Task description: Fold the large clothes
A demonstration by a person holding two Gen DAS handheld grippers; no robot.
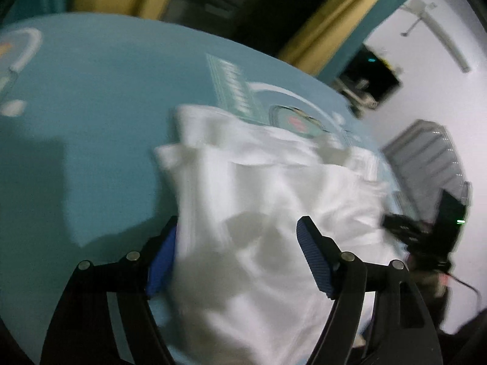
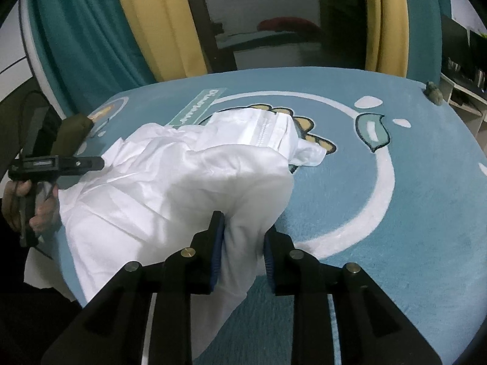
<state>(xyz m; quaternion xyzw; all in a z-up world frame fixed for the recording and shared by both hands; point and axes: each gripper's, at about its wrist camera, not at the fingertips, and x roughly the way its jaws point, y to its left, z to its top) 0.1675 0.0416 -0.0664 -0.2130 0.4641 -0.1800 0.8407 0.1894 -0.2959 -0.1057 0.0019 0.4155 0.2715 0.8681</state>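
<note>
Left gripper (image 1: 237, 231): jaws spread wide, straddling a bulge of the crumpled white cloth garment (image 1: 258, 213). The cloth runs between the blue ribbed pads (image 1: 313, 255) but nothing is pinched, so I'd call it not gripping. The left view is motion-blurred, so contact at the left pad is unclear.

The garment (image 2: 170, 182) lies bunched on the light-blue plush blanket with a white ring and cartoon print (image 2: 380, 219). Its long axis runs diagonally, from the near-left corner by the left gripper (image 2: 91, 161) up to the far stitched hem (image 2: 268, 130) near the middle of the print.

Right gripper (image 2: 242, 243): jaws narrowed on a thick fold of the garment's near-right edge. Cloth fills the gap and drapes down between the black fingers (image 2: 213, 243), so it is clamped on the garment.

Key relation: both grippers sit at the near edge of the garment, left at the left end and right at the right end, with the bulk lying away from them toward the far hem. The right already has its corner. My read is that the left must close on its end before any spreading or folding pull across that axis.

Risk: a one-sided pull will just drag the heap.
</note>
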